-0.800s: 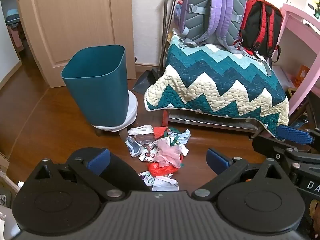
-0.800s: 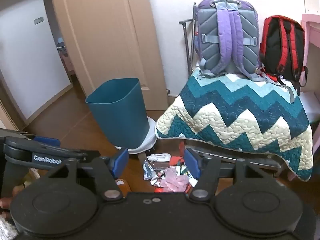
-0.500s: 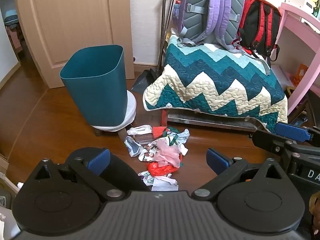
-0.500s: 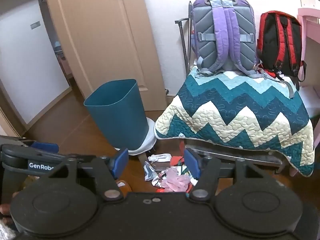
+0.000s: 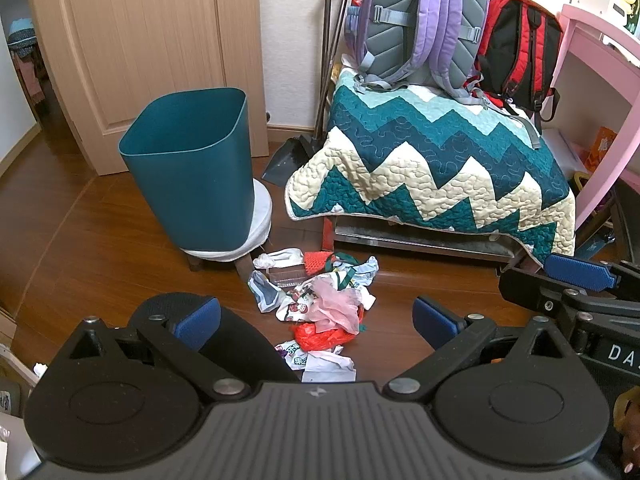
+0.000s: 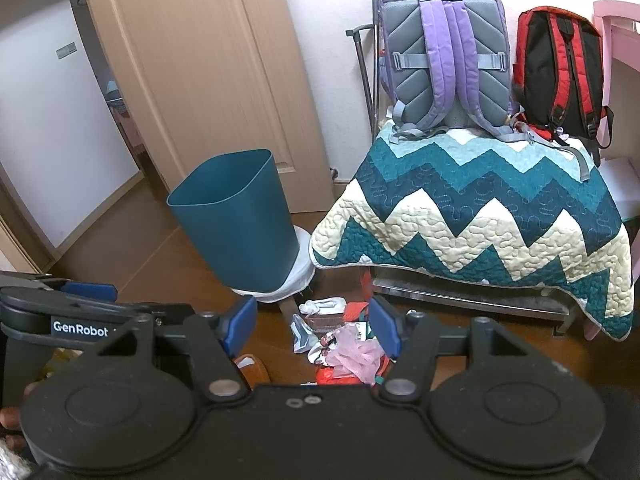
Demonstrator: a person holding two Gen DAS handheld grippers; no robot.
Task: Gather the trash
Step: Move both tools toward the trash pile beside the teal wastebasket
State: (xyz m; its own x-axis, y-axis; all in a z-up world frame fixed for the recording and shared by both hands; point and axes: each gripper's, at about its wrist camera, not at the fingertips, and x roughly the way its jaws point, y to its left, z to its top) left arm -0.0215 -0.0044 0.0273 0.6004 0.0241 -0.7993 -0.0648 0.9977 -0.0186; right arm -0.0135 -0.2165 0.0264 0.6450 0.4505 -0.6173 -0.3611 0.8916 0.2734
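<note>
Progress: none of the collecting visibly done; trash pile (image 5: 320, 304) lay whole on the wooden floor (image 5: 100, 248), nothing held.
Trash location: heaped on the floor just in front of the white stool (image 5: 260, 216) carrying the teal bin (image 5: 192, 168), near the front lower edge of the quilt-covered bench (image 5: 432, 168).
Pile contents: pink plastic bag (image 5: 336, 304), red wrapper (image 5: 320, 336), printed packets, white crumpled paper, a clear tray; some pieces overlapped, so exact count not readable.
Bin: upright, mouth open; inside not visible from either view, so contents unknown.
Left to do: judged as everything — pick up each piece and drop it into the bin.
Left gripper (image 5: 316, 316): spread wide, released, nothing between the blue pads (image 5: 198, 320); angled steeply down at the pile, clear of it.
Right gripper (image 6: 312, 324): likewise parted and empty, tilted down less steeply, pile framed between its fingers but not touched.
Relative pose: both hovered side by side above the floor, each visible at the edge of the other's view.
Background: purple backpack (image 5: 416, 20) and red backpack (image 5: 516, 48) on the bench, dustpan (image 5: 288, 160) by the wall.
</note>
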